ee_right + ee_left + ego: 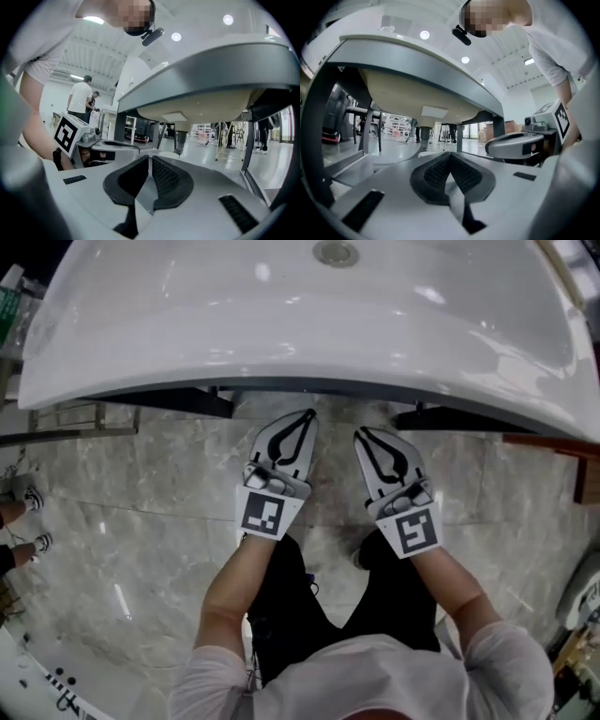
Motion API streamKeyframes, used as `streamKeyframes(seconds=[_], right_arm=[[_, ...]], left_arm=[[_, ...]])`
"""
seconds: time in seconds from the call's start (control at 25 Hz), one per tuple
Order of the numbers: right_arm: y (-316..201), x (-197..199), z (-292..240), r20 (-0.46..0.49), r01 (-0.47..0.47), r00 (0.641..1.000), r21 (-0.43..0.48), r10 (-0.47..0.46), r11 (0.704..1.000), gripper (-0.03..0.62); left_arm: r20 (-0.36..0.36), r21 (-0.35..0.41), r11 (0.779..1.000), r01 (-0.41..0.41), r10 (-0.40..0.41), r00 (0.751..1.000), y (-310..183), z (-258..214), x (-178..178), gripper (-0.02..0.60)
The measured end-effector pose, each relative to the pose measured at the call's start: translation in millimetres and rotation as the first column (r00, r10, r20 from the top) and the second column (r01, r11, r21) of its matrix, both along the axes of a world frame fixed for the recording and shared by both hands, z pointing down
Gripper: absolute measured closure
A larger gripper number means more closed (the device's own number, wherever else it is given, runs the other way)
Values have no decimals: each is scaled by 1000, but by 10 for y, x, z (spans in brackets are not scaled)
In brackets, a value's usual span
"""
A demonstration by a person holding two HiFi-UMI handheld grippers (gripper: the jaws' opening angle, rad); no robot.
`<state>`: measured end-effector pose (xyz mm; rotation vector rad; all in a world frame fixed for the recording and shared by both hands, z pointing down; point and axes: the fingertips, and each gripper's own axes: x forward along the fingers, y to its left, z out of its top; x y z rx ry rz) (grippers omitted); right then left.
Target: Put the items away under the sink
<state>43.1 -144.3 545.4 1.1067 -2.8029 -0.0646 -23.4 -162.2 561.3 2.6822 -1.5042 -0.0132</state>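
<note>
Here, sink (281, 324): white basin seen from above, its drain (336, 253) at the top edge; the front rim overhangs the tips of both grippers.
Left gripper (302, 420): jaws pressed together with nothing between them; tips just under the sink's front rim, pointing toward the space beneath it.
Right gripper (366, 437): jaws likewise closed on nothing; it lies beside the left one, near but apart.
Marker cubes (263, 514): one on each gripper, with black-and-white square patterns (no letters or numbers to read).
Space under the sink: both gripper views show the basin's pale underside (417, 93) and a drain pipe (424, 140) running down from it, with open floor behind.
Floor (141, 521): grey marbled tiles.
Green-labelled thing (7, 306): at the sink's left edge, cropped; its print is too small to read.
Person (375, 676): white shirt, black trousers, bare forearms.
</note>
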Motion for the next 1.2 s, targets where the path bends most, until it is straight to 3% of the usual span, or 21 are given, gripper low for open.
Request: streamKeyframes(seconds=[0.08,0.6,0.84,1.04,1.2], right_arm=[[154,-29,-240,6,4,1000,-25,-4,1000,546],[361,114,-1856,12,-46,999,-96,48,994,547],[544,244,-2485,2,-77,997,-122,77,990,548],[650,468,-2895,-16,-143,990,-142,142,980,548],[676,581,-3137,-9,-184,983,-131,184,974,548]], left_arm=[[-27,-14,1000,9,-9,1000,108,-259,10,578],[3,-99,994,53,-53,999,548,-1752,56,578],[-21,-117,989,93,-96,995,802,-2449,-74,578],[34,-125,990,68,-64,997,966,-2935,-67,578],[38,-113,991,66,-62,997,970,-3257,-90,578]])
